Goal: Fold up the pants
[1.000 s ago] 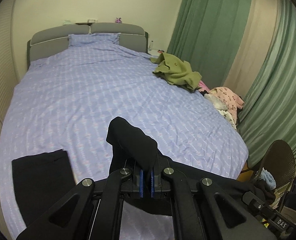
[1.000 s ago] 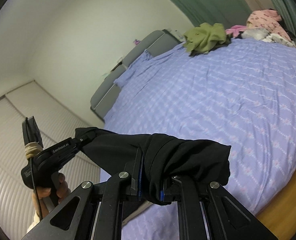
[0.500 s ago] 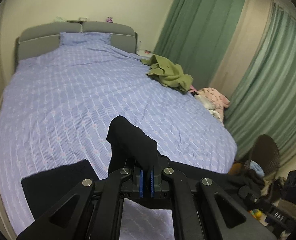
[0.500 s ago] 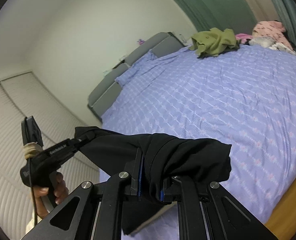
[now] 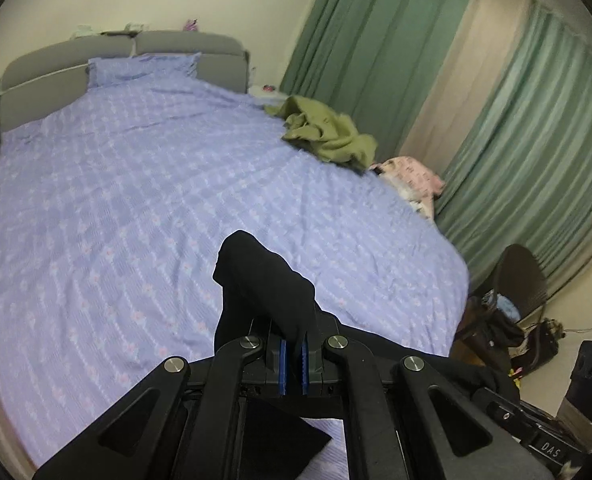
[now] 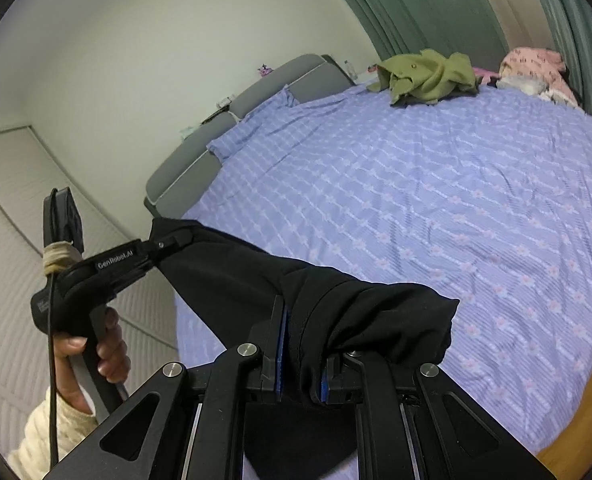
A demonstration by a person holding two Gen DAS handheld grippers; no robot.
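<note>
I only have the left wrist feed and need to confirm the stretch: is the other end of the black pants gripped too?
Observer: Yes. The right gripper is shut on the black pants, cloth bunched over its fingers.
Operator: Are the pants taut between grippers?
Observer: They span from the right gripper to the left gripper with no sag showing.
Operator: Anything below the span?
Observer: More black fabric hangs under the right gripper, above the purple bedspread.

Left wrist view looks from the foot of the bed (image 5: 135, 200) toward the headboard at 11 o'clock. Right wrist view, rolled, shares the bed (image 6: 416, 200) and green garment (image 6: 428, 76).
</note>
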